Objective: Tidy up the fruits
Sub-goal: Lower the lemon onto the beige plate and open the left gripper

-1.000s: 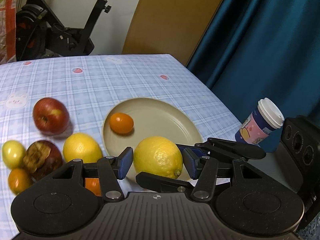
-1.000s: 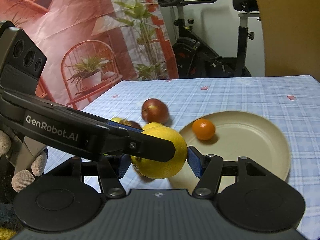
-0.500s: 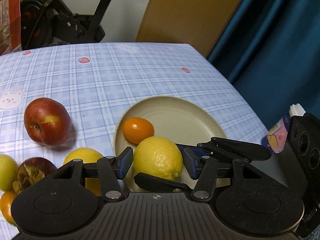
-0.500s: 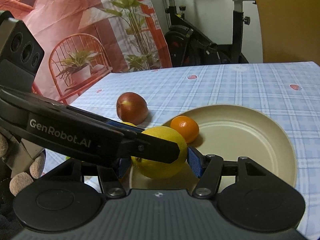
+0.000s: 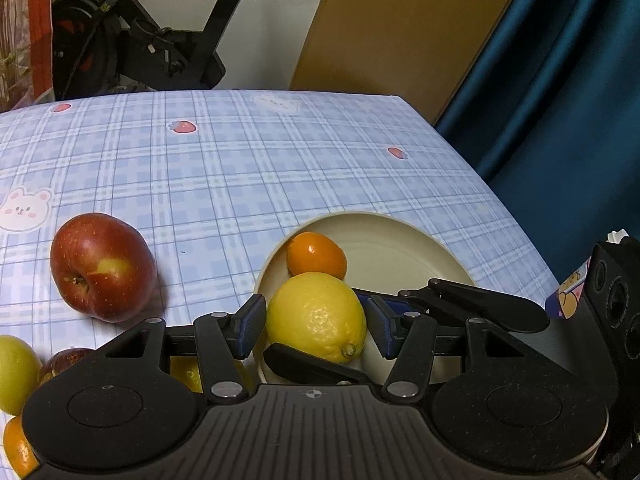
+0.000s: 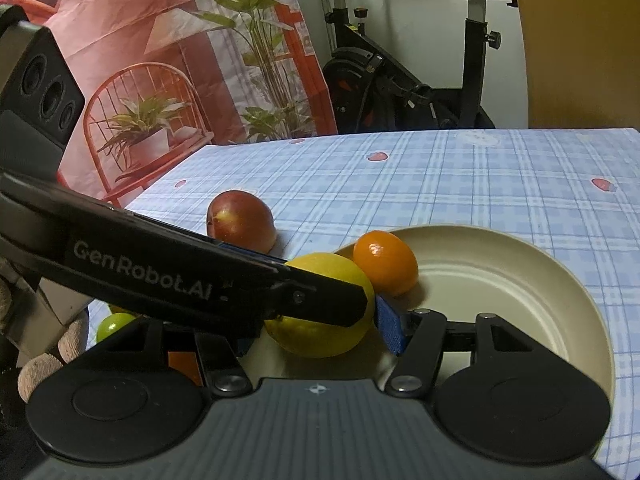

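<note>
A yellow lemon (image 5: 316,316) sits at the near rim of the beige plate (image 5: 400,240), touching a small orange (image 5: 316,258) on the plate. Both grippers surround it. My left gripper (image 5: 316,326) has its blue pads a little off the lemon's sides, with gaps showing. My right gripper (image 6: 316,320) crosses it; the lemon (image 6: 320,304) sits between its pads, and the left gripper's black finger hides its left pad. The orange (image 6: 386,262) and plate (image 6: 520,280) show there too. A red apple (image 5: 102,266) lies left on the cloth.
Left of the plate lie a yellow-green fruit (image 5: 14,372), a dark red fruit (image 5: 66,360), another lemon (image 5: 188,372) and an orange (image 5: 16,446). A paper cup (image 5: 568,292) stands at the right table edge. An exercise bike (image 6: 400,76) is behind the table.
Both grippers moved forward with the lemon to the plate's near rim, beside the small orange. The left gripper's pads now show gaps from the lemon.
</note>
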`<state>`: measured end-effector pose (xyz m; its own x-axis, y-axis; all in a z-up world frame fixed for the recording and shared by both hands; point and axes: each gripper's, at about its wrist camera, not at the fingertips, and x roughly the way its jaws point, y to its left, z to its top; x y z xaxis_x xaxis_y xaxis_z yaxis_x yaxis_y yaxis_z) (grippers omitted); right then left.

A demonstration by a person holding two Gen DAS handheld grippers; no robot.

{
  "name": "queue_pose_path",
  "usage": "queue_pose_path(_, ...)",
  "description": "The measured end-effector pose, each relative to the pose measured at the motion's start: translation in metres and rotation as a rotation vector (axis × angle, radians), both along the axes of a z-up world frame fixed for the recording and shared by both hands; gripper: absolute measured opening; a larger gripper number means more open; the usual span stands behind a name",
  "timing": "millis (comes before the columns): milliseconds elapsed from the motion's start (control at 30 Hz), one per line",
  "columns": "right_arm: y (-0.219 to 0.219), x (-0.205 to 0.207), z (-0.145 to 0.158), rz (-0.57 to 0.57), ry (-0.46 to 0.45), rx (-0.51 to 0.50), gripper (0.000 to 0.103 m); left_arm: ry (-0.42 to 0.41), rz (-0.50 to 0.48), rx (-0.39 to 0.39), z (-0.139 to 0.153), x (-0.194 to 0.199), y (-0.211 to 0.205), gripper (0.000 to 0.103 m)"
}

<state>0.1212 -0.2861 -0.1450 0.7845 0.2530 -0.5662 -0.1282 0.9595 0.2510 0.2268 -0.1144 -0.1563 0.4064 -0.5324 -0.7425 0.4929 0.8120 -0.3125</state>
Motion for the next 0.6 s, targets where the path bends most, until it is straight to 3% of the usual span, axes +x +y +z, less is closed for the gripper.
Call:
queue_pose_path(200,0.005,0.000,0.005,-0.018,-0.008,-0.032,0.062,-0.019,-0.003,0.023,0.004,-0.003,-0.001,0.059)
queue_pose_path(300,0.007,-0.001,0.006,-0.017,-0.004,-0.040,0.066,-0.032,0.013,0.027,0.007,-0.006,0.003,0.069)
queue_pose_path(600,0.012,-0.011,0.013,-0.040,-0.010,-0.065,0.073,-0.096,0.061,0.034,0.027,-0.018,0.022,0.070)
